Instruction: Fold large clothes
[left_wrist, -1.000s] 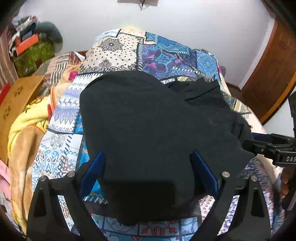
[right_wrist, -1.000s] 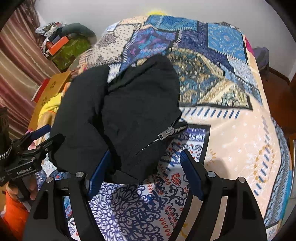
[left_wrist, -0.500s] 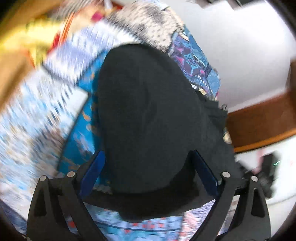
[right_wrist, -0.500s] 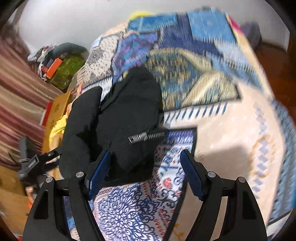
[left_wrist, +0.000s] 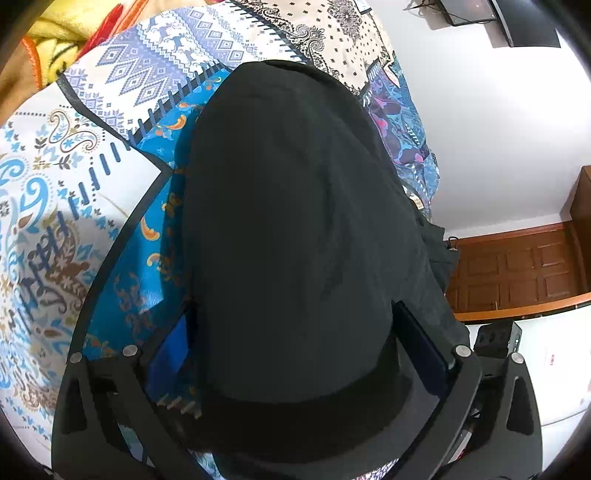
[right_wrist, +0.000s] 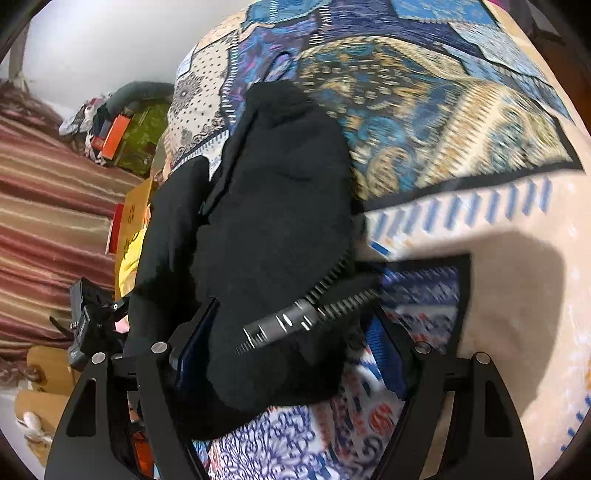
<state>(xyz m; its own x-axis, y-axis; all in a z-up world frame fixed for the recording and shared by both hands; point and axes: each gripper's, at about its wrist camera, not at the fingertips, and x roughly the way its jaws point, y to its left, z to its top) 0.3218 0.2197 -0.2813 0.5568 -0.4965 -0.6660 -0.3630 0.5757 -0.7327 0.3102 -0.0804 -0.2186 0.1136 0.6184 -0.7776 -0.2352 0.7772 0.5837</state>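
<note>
A blue, cream and purple patchwork-print bedspread (left_wrist: 74, 155) covers the bed, with a yellow blanket (left_wrist: 51, 44) at its edge, a brown panelled wooden door (left_wrist: 517, 269) and maroon striped curtains (right_wrist: 48, 206) nearby.

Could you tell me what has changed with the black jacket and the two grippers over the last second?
Both grippers have rolled to one side, tilting the views. The black zip jacket has bunched deeper between the right gripper jaws, its zipper now lying across them. The left gripper jaws remain open around it on the patterned bedspread.
</note>
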